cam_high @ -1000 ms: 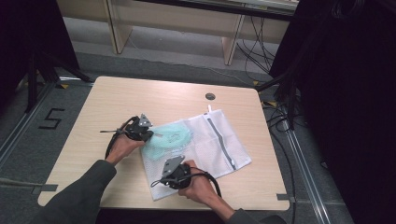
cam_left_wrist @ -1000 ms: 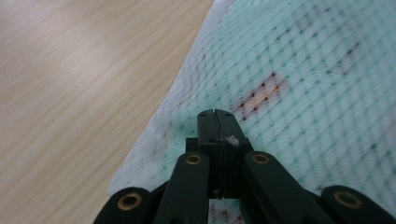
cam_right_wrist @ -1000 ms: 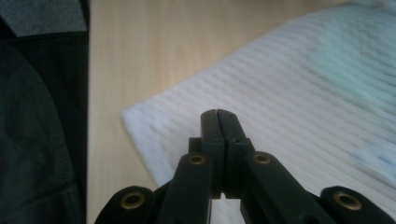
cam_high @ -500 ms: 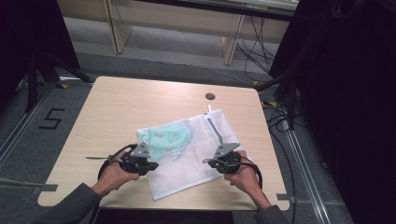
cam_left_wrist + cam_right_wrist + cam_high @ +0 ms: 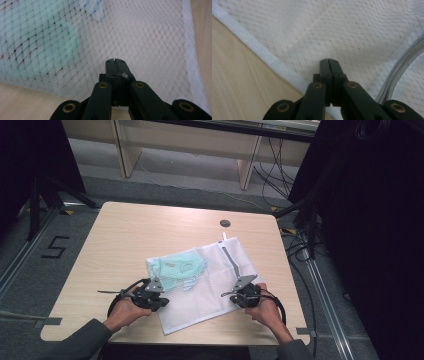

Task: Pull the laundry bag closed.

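A light wood-grain tabletop with rounded corners (image 5: 130, 240) stands on a grey carpeted floor (image 5: 165, 177), a round dark cable port (image 5: 225, 223) near its far edge. Black tape forms the numeral 5 (image 5: 55, 247) on the floor at left. Pale wooden furniture legs (image 5: 248, 167) rise beyond, black cables (image 5: 300, 245) trail at right, and dark curtains (image 5: 370, 230) flank the scene.

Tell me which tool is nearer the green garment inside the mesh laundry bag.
Left. The left tool sits just below the green garment; the right tool is across the mesh laundry bag, by its zipper.
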The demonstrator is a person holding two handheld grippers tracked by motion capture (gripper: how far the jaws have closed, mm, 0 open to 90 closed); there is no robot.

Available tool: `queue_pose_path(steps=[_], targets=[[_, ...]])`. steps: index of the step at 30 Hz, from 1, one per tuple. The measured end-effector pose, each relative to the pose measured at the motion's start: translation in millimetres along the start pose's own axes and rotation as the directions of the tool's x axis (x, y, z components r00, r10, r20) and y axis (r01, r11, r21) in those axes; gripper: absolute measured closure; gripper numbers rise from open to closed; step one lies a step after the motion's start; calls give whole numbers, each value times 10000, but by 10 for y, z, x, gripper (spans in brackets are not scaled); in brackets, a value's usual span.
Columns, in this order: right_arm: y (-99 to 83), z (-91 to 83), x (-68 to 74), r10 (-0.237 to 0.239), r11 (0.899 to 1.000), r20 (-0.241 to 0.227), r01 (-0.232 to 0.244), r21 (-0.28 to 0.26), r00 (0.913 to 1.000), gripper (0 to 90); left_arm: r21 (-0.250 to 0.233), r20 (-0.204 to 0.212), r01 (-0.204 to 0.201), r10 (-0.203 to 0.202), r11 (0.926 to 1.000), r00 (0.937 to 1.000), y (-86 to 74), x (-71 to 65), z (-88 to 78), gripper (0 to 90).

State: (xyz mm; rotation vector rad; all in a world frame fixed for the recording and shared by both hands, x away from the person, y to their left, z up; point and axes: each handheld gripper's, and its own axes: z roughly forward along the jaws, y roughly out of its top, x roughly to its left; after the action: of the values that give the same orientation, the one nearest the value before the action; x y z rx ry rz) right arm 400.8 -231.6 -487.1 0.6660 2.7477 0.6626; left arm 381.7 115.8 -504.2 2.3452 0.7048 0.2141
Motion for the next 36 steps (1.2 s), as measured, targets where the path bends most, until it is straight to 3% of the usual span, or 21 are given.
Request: queue_pose_path(steps=[5, 8, 10, 11, 14, 16, 22, 23, 28, 36], targets=[[22, 15, 50, 15, 9999, -52, -14, 147, 10000, 900, 153, -104, 145, -143, 9998, 9998, 0, 30, -8, 897], [44, 27, 94, -222, 9997, -167, 223, 94, 9996, 900, 274, -101, 105, -102, 9996, 9999, -9, 60, -31, 896], [67, 34, 119, -431, 9990, -267, 433, 73, 9987, 900, 805, -173, -189, 203, 9966, 9996, -36, 137, -100, 897], [76, 35, 149, -285, 9995, -277, 288, 88, 9992, 900, 465, -270, 261, -248, 9986, 9993, -57, 126, -92, 896], [104, 50, 195, -394, 9992, -345, 396, 50, 9986, 900, 530, -231, 239, -227, 9983, 9995, -88, 177, -120, 897], [153, 73, 258, -547, 9985, -424, 546, -26, 9976, 900, 488, -364, 455, -437, 9978, 9984, -107, 208, -135, 896], [267, 115, 380, -1130, 9936, -731, 1123, -135, 9909, 900, 989, -783, 25, 53, 9951, 9969, -105, 259, -186, 896], [284, 130, 405, -1085, 9941, -852, 1076, -154, 9904, 900, 907, -1090, 187, -87, 9957, 9940, -125, 305, -192, 896], [345, 160, 465, -1391, 9901, -914, 1369, -298, 9861, 900, 815, -1048, 565, -478, 9951, 9933, -165, 376, -217, 896], [444, 206, 598, -1586, 9871, -1182, 1549, -402, 9802, 900, 1127, -1045, 607, -489, 9918, 9933, -242, 453, -319, 896]])
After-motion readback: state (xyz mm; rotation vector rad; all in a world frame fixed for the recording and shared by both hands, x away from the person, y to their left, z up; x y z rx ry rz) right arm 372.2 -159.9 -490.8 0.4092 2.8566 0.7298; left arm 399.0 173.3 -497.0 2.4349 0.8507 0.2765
